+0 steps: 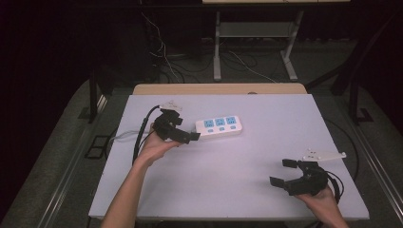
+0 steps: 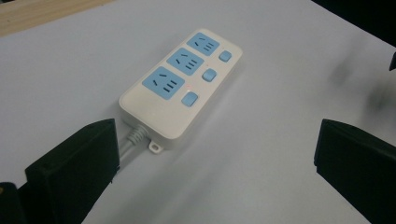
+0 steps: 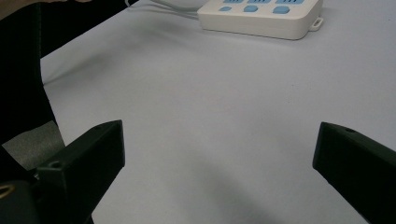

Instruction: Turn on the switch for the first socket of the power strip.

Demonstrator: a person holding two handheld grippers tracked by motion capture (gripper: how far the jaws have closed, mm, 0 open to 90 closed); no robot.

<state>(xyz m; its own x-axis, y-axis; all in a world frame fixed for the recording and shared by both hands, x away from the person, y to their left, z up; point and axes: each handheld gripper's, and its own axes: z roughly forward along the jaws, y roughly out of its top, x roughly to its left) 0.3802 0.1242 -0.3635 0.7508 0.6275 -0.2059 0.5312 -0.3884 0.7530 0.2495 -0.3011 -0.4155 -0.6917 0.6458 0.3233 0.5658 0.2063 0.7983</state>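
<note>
The power strip [image 1: 218, 127] lies flat on the white table [image 1: 247, 190], a little left of the middle and toward the far side. Its white cable [image 2: 130, 140] leaves the end that faces the left gripper [image 1: 183, 134]. That gripper sits just beside this end, with its jaws standing wide apart and nothing between them; in the left gripper view the strip rests ahead of the jaws, not touched. The right gripper [image 1: 284, 173] waits well apart, near the front right part of the table, also spread wide and empty.

I judge the strip to be a stiff plastic box, rather light, with a smooth shell that may slip under hard pads (the rounded corners do not help). It is not fragile, but the blue switch buttons [image 2: 208, 75] and the sockets [image 2: 186, 61] on top should not be squeezed. The best hold seems across the two long flat sides, near the middle of the body. The cable is bendy and will drag behind, so pulling by it would probably turn the strip.
</note>
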